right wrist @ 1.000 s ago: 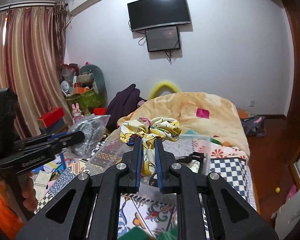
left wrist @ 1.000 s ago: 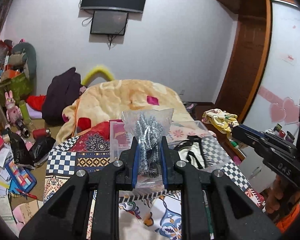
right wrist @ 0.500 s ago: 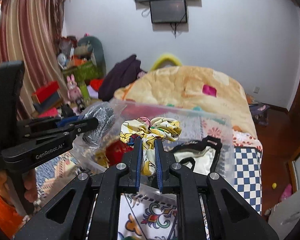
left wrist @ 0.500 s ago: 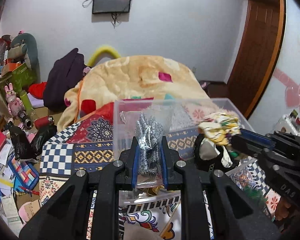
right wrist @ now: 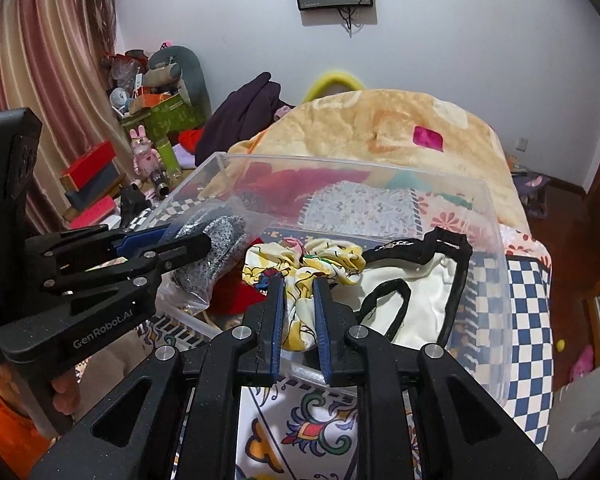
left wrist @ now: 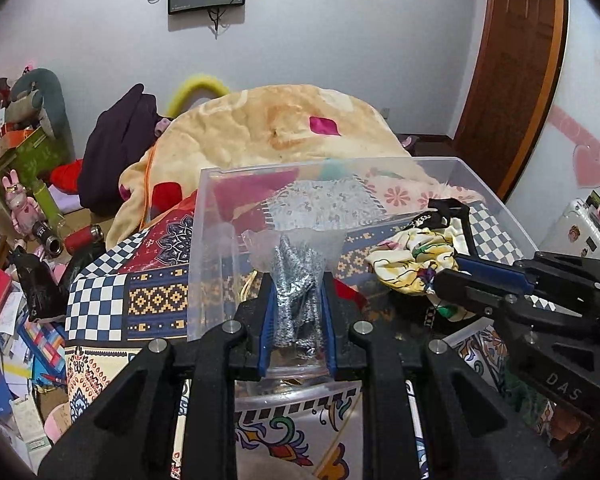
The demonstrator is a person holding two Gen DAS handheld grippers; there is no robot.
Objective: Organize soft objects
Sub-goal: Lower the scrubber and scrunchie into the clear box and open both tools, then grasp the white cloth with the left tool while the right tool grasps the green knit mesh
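Black grippers (left wrist: 298, 300), blue-lined jaws, orange sleeve (right wrist: 4, 432).

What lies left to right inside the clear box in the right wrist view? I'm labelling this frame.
Left gripper, clear plastic bag of grey sparkly fabric, yellow floral fabric scrunchie between the opening right gripper jaws, cream tote bag with black straps, clear plastic box wall.

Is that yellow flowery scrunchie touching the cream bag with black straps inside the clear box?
Touching. The right wrist view shows the scrunchie lying against the cream bag, overlapping its black strap.
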